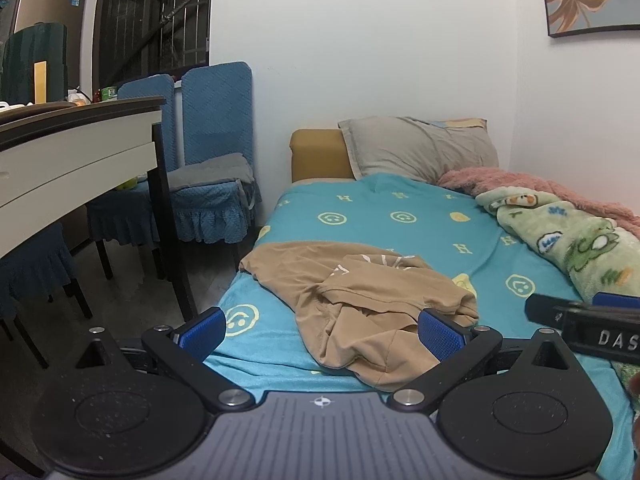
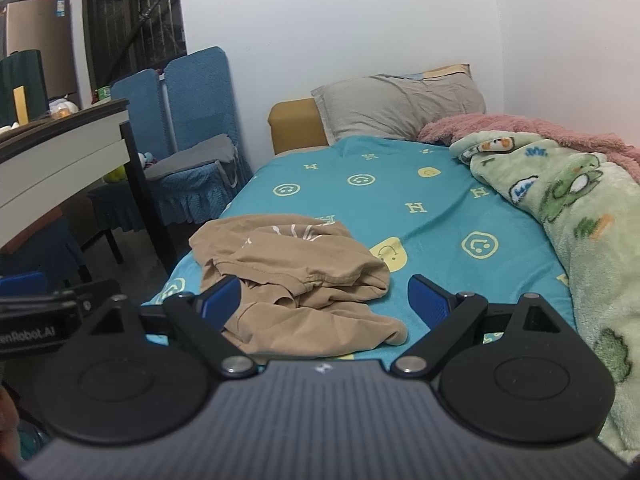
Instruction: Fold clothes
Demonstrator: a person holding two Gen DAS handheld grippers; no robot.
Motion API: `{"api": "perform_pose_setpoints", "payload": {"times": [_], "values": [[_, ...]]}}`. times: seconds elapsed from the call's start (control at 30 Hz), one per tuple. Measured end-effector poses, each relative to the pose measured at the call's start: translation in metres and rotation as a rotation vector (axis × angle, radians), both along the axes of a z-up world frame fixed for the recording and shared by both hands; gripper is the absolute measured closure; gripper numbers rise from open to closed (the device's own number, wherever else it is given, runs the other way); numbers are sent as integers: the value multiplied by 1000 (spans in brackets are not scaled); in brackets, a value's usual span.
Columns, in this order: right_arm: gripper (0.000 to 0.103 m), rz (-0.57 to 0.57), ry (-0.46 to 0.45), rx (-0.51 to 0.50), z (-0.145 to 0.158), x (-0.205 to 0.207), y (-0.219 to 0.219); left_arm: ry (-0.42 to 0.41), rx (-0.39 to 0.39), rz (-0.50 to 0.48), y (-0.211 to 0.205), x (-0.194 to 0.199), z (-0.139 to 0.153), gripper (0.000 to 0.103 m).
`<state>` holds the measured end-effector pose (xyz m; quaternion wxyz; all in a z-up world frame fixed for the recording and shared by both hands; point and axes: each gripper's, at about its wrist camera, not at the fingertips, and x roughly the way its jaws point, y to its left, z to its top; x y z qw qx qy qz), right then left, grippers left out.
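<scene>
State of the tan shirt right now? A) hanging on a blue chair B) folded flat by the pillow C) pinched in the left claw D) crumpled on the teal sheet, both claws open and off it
D: the tan shirt lies bunched on the teal sheet, with the left claw and right claw both spread open, gripping nothing.

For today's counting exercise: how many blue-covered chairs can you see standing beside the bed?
2. One blue-covered chair stands next to the bed against the wall, with a grey cushion on its seat; the other is to its left, partly behind the table. More may be hidden behind the table.

Grey pillow (image 1: 420,148), green blanket (image 1: 568,240), blue chairs (image 1: 208,184).
</scene>
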<state>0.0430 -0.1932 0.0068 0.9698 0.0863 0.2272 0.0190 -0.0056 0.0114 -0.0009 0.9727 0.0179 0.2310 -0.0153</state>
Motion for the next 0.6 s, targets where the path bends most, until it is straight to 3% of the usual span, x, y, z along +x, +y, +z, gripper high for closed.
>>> {"api": "perform_pose_setpoints", "payload": {"times": [0.3,0.4,0.5,0.6], "values": [[11,-26,-7,142,41,-25,4,14,-43,-8,16,-13,9,0],[11,-44,-23,176,49,-13,-6,41,-53,-17,19,-12,4,0],[11,-62,-40,209,57,-1,-16,96,-82,-12,20,4,-2,0],[11,-81,-56,243,65,11,-26,210,-176,-44,22,40,-11,3]]}}
